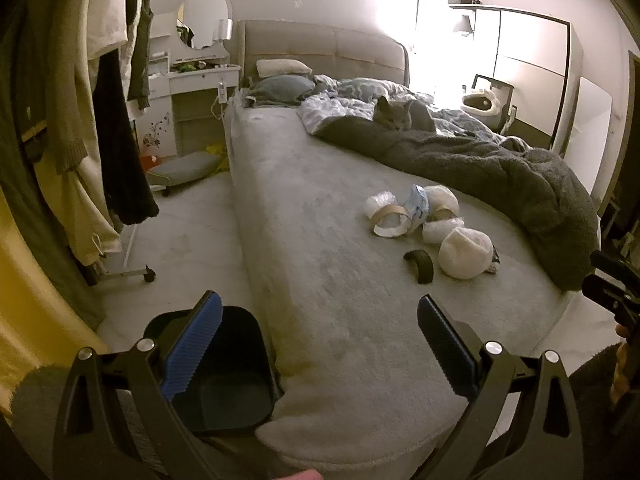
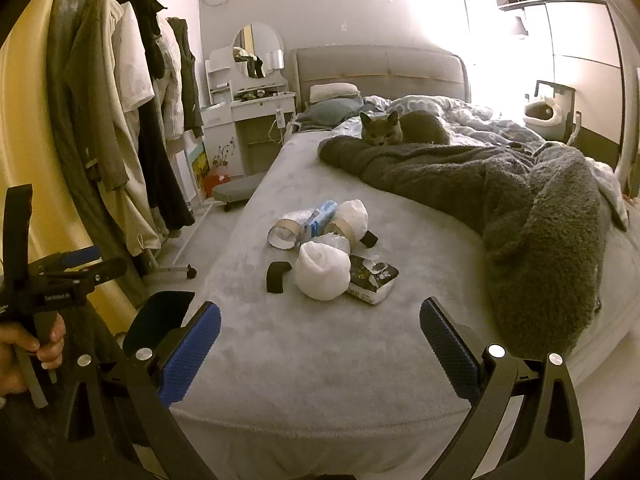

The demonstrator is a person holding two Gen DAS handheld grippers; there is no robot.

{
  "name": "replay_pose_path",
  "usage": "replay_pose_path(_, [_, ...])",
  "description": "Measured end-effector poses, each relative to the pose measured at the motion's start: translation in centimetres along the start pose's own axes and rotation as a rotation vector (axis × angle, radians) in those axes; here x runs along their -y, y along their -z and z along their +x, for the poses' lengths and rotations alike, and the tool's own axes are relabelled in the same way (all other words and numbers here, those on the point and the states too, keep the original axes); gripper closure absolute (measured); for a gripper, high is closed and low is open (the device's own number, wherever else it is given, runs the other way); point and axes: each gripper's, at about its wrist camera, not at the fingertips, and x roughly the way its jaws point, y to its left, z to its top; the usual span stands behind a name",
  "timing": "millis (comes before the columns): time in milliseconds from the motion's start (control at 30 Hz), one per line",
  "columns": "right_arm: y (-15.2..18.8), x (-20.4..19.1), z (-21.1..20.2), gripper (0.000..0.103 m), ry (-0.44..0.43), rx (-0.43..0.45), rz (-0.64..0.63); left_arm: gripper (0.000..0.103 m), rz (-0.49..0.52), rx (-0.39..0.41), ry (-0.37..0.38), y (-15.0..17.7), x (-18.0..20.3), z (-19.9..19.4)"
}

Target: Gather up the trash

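On the grey plush bed cover (image 2: 320, 340), mid-mattress, lies the trash: a crumpled white plastic bag ball (image 2: 322, 272), cardboard tape-roll cores (image 2: 282, 234), a blue-and-white wrapper (image 2: 320, 218), a torn dark printed packet (image 2: 372, 278) and a curved black strip (image 2: 276, 276). All look light and soft — the white ball should crush easily, so pinch it across its middle; the cores are stiffer, take them by the rim. Right gripper (image 2: 320, 344) hovers short of the pile, jaws spread wide, empty. Left gripper (image 1: 320, 340) likewise spread and empty, held over the bed corner, pile well ahead to its right. Black plastic bin (image 1: 232, 384) stands on the floor just beside the bed — below the left gripper. A grey cat (image 2: 400, 128) sits well beyond the pile.
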Motion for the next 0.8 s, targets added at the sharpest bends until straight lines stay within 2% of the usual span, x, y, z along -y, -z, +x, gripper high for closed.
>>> replay_pose_path(367, [0.0,-0.1,0.4,0.003,-0.039,-0.026,0.011,0.004,0.033,0.02,0.057,-0.1,0.8,-0.6])
replay_pose_path(433, [0.0,0.1,0.2,0.003,-0.044,-0.02,0.021,0.004,0.049,0.014,0.06,-0.1,1.1,-0.5])
replay_pose_path(533, [-0.2,0.2,0.3,0.009,-0.05,-0.012,0.03,0.004,0.064,0.006,0.077,-0.1,1.4,-0.2])
replay_pose_path(600, [-0.4,0.4,0.7,0.009,-0.054,-0.016,0.037,0.004,0.059,-0.003,0.109,-0.3,1.7,0.1])
replay_pose_path(800, [-0.8,0.8,2.2,0.009,-0.074,-0.028,0.043,0.008,0.092,-0.02,0.136,-0.8,2.7,1.2])
